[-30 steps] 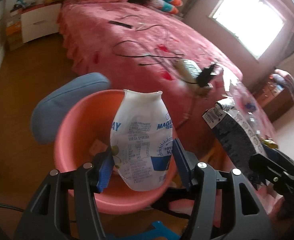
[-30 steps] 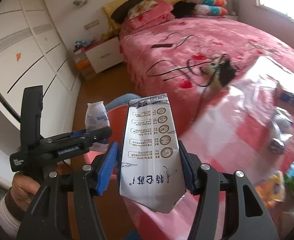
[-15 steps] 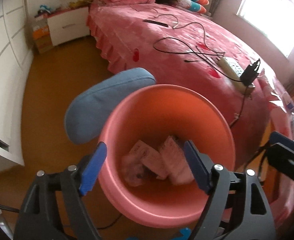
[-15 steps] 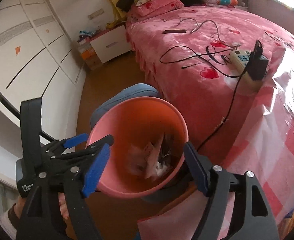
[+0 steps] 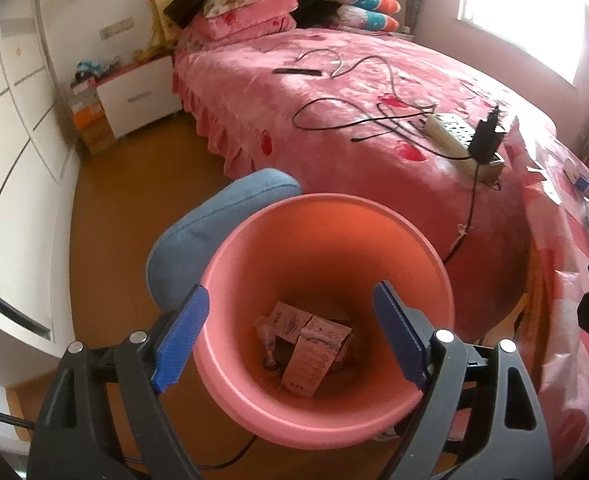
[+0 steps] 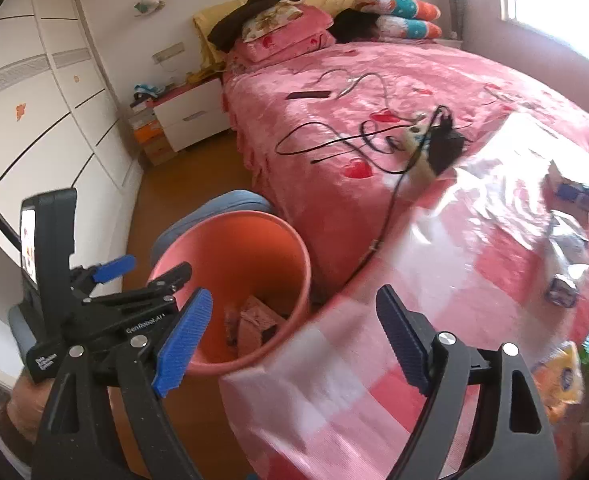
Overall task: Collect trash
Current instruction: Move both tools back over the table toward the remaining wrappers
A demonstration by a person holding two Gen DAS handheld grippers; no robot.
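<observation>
Lower centre of both wrist views: left tongs [image 5: 290,340] and right tongs [image 6: 294,336] opening, now empty; both cartons [image 5: 314,344] dropped into the pink bin [image 5: 254,396]; more litter awaits.

Pink bin [image 5: 326,240] upright on floor, crumpled cartons [image 5: 314,344] inside.

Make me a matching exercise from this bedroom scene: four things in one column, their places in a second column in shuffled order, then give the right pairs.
Things:
1. crumpled cartons
2. power strip
3. blue cushion
4. left gripper

Places:
A. on the pink bedspread, with black cables around it
B. just behind the pink bin
C. at the bottom of the pink bin
D. above the bin's mouth, jaws opening, nothing between them

Pairs: 1-C, 2-A, 3-B, 4-D
</observation>
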